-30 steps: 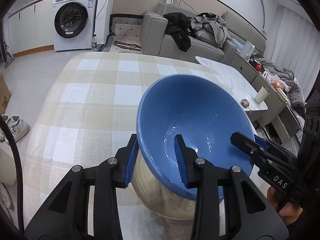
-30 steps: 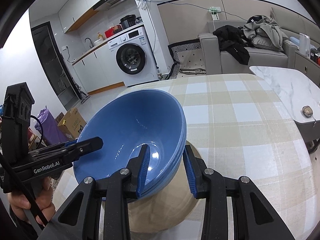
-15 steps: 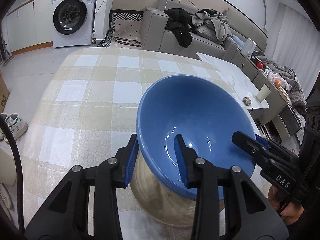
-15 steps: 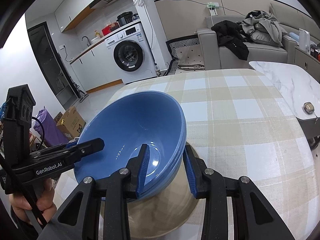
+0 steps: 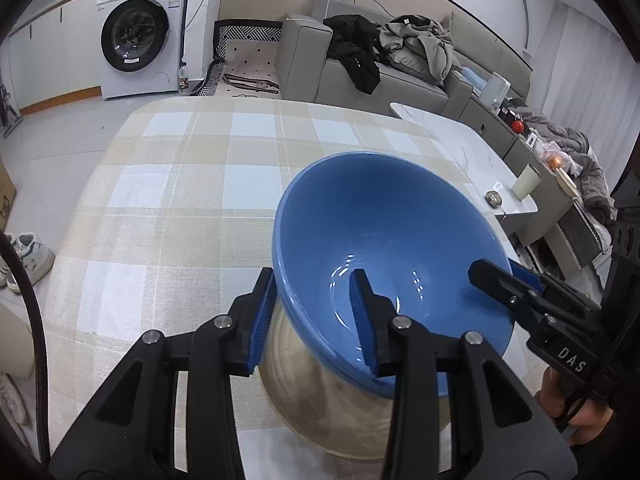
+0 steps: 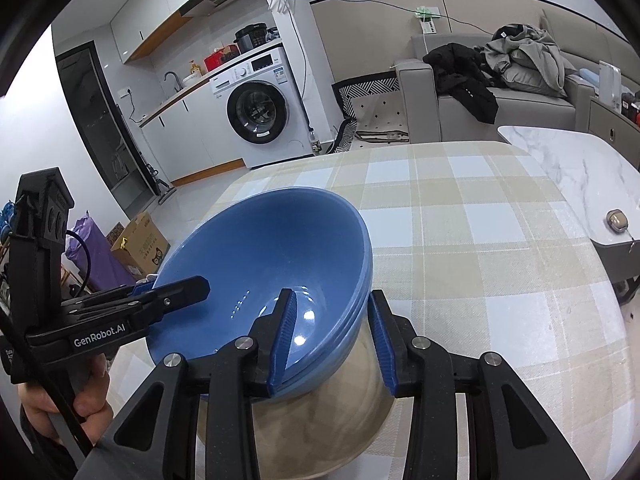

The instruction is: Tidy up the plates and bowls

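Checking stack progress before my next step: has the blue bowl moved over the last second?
Cannot tell. The blue bowl keeps its place between the left gripper fingers; only the background washing machine shifts.

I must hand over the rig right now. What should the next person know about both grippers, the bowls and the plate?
Left gripper: straddles the near rim of the blue bowls, one finger inside, one outside; whether it clamps is unclear.
Right gripper: straddles the opposite rim the same way; it shows in the left view too.
Blue bowls: at least two nested, tilted, over the beige plate on the checked table. Whether they touch the plate is unclear.
Done: bowls nested.
Left: probably settle them on the plate, then open both grippers.
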The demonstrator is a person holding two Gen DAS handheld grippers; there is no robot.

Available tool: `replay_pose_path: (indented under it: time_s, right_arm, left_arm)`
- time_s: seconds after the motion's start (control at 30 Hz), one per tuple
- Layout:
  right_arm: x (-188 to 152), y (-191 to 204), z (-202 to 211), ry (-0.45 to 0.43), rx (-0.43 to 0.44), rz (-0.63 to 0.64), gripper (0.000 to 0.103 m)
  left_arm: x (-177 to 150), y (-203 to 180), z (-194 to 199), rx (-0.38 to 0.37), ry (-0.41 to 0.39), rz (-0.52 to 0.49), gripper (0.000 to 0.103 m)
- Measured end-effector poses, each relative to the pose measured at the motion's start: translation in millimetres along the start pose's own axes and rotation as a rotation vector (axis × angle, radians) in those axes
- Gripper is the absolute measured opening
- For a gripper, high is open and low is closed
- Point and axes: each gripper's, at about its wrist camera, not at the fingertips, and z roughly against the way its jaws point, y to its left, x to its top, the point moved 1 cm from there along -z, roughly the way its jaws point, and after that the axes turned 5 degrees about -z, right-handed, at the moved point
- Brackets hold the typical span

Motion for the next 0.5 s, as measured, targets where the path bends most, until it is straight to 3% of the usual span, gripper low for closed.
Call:
replay_pose_path:
  time_s: [0.07, 0.27, 0.33, 0.43, 0.5]
  right_arm:
    - [0.5, 0.1, 1.9, -0.001, 0.005, -0.001, 0.04]
    - [1.1, 0.0, 9.8, -0.022, 0.006, 0.023, 0.06]
    - [1.7, -1.3, 13.0, -0.026, 0.03, 0.024, 0.076]
    - [1.8, -0.2, 20.4, -0.047, 0.049, 0.057, 0.091]
    - [0.0, 2.1, 26.4, -0.07, 0.048, 0.093, 0.099]
  left_arm:
    - [0.5, -2.3, 0.5, 0.004, -0.008, -0.015, 0.04]
    - [-0.6, -3.5, 16.1, -0.008, -0.065, -0.042, 0.068]
    - [-0.5, -3.4, 23.0, -0.01, -0.094, -0.053, 0.083]
    - [-5.3, -1.7, 37.6, 0.005, -0.128, -0.087, 0.089]
    - [-10.3, -1.3, 48.0, 0.015, -0.157, -0.112, 0.102]
